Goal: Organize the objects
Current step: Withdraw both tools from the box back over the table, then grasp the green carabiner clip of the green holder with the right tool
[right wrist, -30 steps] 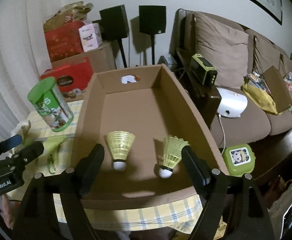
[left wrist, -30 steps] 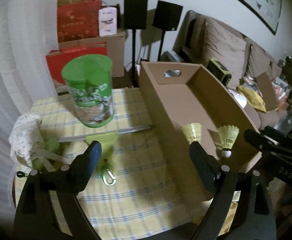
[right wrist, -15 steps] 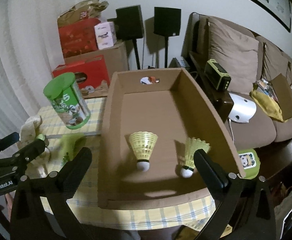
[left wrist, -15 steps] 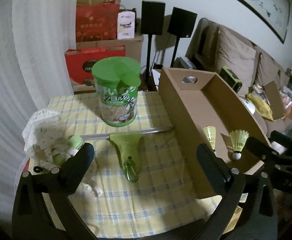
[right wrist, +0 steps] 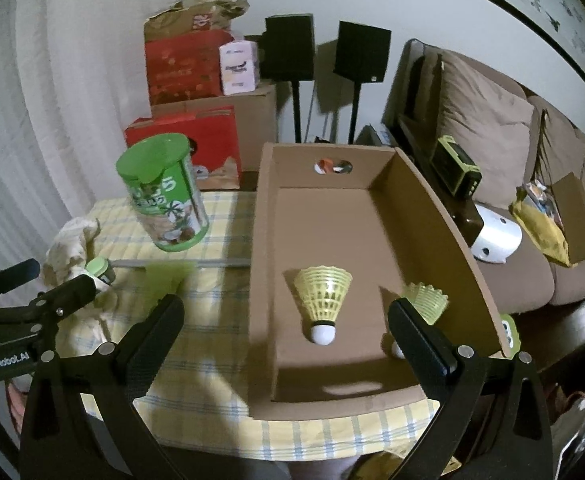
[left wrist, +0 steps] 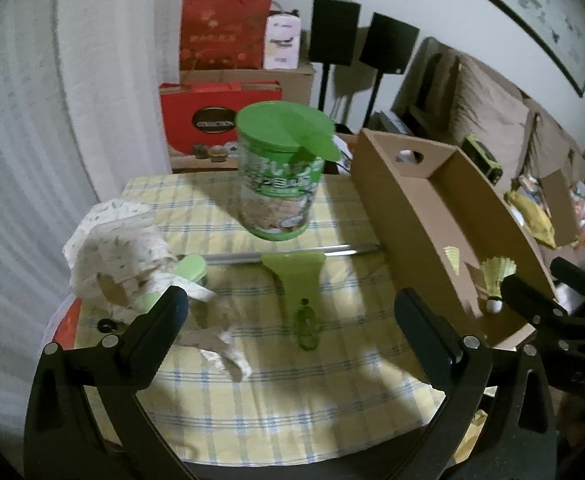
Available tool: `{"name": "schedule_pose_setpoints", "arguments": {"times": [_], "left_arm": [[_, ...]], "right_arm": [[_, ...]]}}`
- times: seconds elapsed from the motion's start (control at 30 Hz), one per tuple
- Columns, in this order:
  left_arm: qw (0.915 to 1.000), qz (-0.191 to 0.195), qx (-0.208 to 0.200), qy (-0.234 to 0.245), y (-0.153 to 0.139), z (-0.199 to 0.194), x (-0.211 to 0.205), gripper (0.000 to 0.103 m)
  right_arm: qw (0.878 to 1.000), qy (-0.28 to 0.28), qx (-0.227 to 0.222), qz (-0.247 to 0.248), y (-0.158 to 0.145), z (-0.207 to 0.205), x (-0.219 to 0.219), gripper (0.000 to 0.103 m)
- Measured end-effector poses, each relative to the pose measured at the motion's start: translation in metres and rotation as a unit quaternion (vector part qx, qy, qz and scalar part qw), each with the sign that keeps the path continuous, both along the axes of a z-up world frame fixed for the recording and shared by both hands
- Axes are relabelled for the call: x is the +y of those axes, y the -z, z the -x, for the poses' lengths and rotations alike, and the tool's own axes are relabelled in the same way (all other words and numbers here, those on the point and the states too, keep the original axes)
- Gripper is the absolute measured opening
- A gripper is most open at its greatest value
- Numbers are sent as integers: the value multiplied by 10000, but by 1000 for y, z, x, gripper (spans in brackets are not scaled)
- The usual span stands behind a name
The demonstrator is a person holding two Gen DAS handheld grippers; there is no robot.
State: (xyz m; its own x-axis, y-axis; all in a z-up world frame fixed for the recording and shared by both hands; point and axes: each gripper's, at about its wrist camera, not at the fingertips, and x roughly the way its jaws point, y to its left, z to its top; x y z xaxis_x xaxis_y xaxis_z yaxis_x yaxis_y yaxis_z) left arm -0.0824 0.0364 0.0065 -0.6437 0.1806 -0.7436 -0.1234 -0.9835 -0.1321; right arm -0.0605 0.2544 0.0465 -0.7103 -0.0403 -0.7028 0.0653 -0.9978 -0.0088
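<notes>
Setting: a home living room. It is indicated by a brown cushioned sofa, two black speakers on stands, a framed picture hung on the wall, stacked gift boxes, and a checked-cloth tabletop.

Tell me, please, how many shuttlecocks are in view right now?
2, both inside the cardboard box: one shuttlecock stands on the box floor near its left wall, the other shuttlecock is by the right wall, partly hidden behind a gripper finger.

Yellow-blue checked tablecloth; brown cardboard box; two yellow shuttlecocks with white tips; green-lidded can; green scraper; white floral cloth; black grippers.
</notes>
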Motion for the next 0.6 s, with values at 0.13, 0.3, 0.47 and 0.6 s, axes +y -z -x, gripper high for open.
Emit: {"name": "schedule_pose_setpoints", "arguments": {"times": [0.13, 0.3, 0.47, 0.6], "left_arm": [[9998, -66, -2, -182, 2, 1, -17, 103], [9991, -287, -201, -220, 10, 8, -36, 103], [9990, -299, -241, -240, 19, 10, -46, 102], [9980, -445, -391, -203, 30, 12, -52, 97]], "right_arm": [[9997, -168, -28, 192, 2, 3, -8, 103], [9994, -348, -22, 62, 8, 7, -24, 102], [9988, -474, -80, -22, 18, 14, -37, 101], [9983, -570, -137, -49, 26, 17, -47, 90]]}}
